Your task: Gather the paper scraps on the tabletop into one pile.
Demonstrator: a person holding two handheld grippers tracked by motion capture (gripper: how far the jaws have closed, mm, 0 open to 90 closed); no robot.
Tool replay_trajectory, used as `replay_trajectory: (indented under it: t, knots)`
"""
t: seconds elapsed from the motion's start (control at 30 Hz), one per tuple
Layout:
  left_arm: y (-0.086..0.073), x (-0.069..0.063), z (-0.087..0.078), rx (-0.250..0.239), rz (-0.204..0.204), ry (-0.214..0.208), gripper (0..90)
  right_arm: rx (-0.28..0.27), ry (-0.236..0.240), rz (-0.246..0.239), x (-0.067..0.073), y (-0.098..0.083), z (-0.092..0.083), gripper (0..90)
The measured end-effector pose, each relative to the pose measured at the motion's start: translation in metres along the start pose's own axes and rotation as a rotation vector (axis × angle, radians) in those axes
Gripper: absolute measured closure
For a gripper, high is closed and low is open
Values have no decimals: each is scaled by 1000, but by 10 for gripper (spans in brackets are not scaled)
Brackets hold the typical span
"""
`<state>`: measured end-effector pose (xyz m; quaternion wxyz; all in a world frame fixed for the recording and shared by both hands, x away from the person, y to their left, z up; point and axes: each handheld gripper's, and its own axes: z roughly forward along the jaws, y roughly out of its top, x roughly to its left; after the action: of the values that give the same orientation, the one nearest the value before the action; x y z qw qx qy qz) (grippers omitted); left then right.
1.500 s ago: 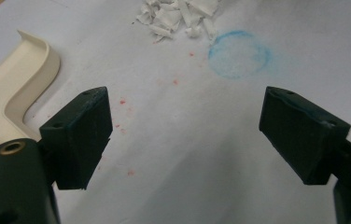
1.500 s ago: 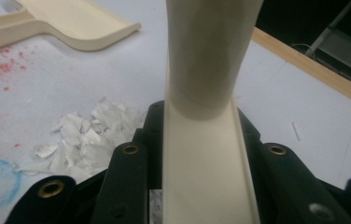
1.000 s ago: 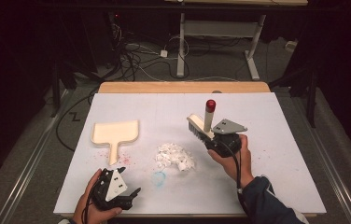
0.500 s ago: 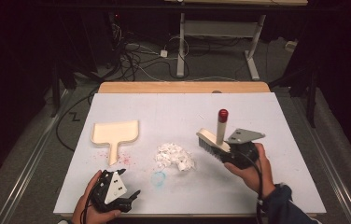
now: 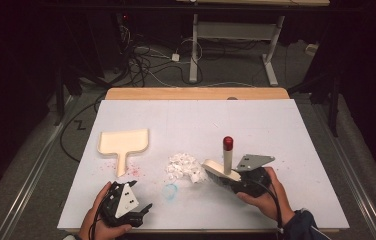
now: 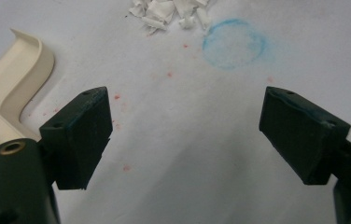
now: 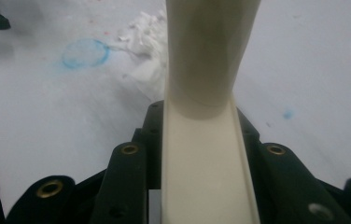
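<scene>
My right gripper (image 5: 232, 181) is shut on a cream hand brush (image 5: 220, 171) whose red-tipped handle (image 5: 227, 144) stands upright. The brush head rests on the white table right beside a pile of white paper scraps (image 5: 182, 166). In the right gripper view the brush (image 7: 206, 93) rises between the jaws, with the scraps (image 7: 148, 32) beyond it. A cream dustpan (image 5: 123, 142) lies flat at the left. My left gripper (image 5: 143, 210) stands open near the front edge, nothing between its jaws. From the left gripper (image 6: 185, 135) I see the dustpan (image 6: 5, 88) and the scraps (image 6: 169, 11) ahead.
A faint blue ring (image 5: 170, 190) and red specks mark the white sheet in front of the scraps. The sheet covers a wooden table (image 5: 196, 93) with cables and desk legs on the floor behind it.
My right gripper has carried the brush toward the front of the table and then left, ending against the right side of the scraps. The left gripper has stayed put.
</scene>
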<state>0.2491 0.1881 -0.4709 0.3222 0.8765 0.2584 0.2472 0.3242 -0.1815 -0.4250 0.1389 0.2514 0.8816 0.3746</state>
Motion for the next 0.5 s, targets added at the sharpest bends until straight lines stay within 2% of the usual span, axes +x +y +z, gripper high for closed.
replay_trajectory:
  t: [0.07,0.17,0.27,0.37,0.5]
  knots:
    - [-1,0,1,1,0,-5,163,-7,15,-7,5,8,8,676]
    - [-1,0,0,1,3,-6,163,-15,10,-33,13,19,20,677]
    - [-1,1,0,1,2,-7,163,-29,11,-38,13,27,25,676]
    - [-2,1,0,4,2,-9,163,-44,13,-40,10,29,19,676]
    - [-3,1,-2,0,-2,-4,163,-69,39,-30,5,25,0,676]
